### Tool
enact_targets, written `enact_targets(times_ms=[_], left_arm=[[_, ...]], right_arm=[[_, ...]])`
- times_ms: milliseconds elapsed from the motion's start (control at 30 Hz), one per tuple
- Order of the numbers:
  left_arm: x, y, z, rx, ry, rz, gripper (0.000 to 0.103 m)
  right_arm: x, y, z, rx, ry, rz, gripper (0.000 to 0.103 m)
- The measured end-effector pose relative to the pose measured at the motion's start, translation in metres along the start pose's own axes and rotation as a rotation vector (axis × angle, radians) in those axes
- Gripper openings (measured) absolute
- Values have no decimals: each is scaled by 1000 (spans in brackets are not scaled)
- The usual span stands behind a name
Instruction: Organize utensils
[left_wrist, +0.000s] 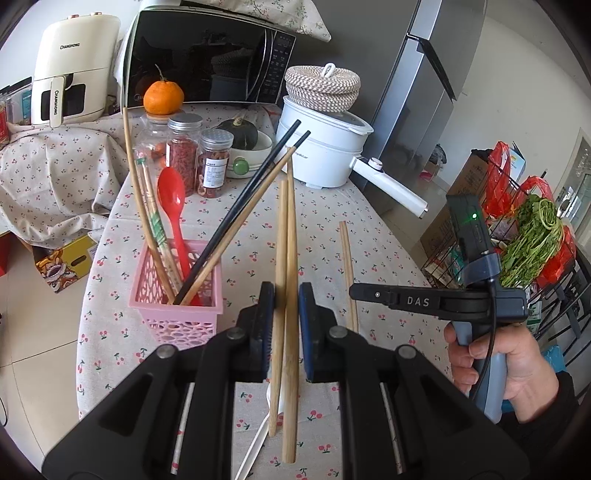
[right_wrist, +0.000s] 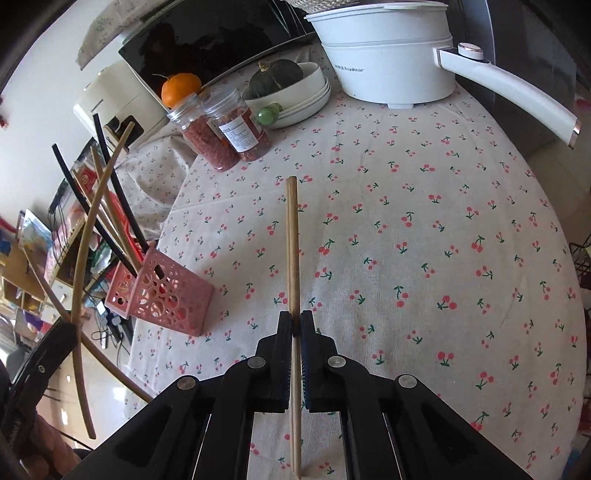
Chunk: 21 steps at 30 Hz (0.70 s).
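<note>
My left gripper is shut on two wooden chopsticks and holds them above the table, right of the pink utensil basket. The basket holds a red spoon, black chopsticks and several wooden ones. My right gripper is shut on a single wooden chopstick that lies along the cherry-print tablecloth. That chopstick and the right gripper also show in the left wrist view. The basket is to the right gripper's left.
Two jars of dried goods, an orange, a squash in a white bowl, a white electric pot and a microwave stand at the table's far side. A white utensil lies under my left gripper. A wire rack with greens stands to the right.
</note>
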<state>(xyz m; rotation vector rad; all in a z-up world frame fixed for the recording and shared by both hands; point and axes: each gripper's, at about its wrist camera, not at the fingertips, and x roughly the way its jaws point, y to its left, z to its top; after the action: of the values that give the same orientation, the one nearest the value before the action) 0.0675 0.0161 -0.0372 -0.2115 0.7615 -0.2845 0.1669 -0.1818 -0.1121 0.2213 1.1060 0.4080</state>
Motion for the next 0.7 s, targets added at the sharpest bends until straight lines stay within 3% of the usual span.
enact_targets(times_ms=[100,467,700], left_arm=[[7,-3,0,32,58,-3,15],[59,12,-31,-72,349,-79,15],[72,-8,-29,-16,349,-34,15]], right_arm=[[-11,1,-2,0,-16,15,4],[-12,-11,-3,28,11,-32,4],[-10,-22,-4,44,34,-57,4]])
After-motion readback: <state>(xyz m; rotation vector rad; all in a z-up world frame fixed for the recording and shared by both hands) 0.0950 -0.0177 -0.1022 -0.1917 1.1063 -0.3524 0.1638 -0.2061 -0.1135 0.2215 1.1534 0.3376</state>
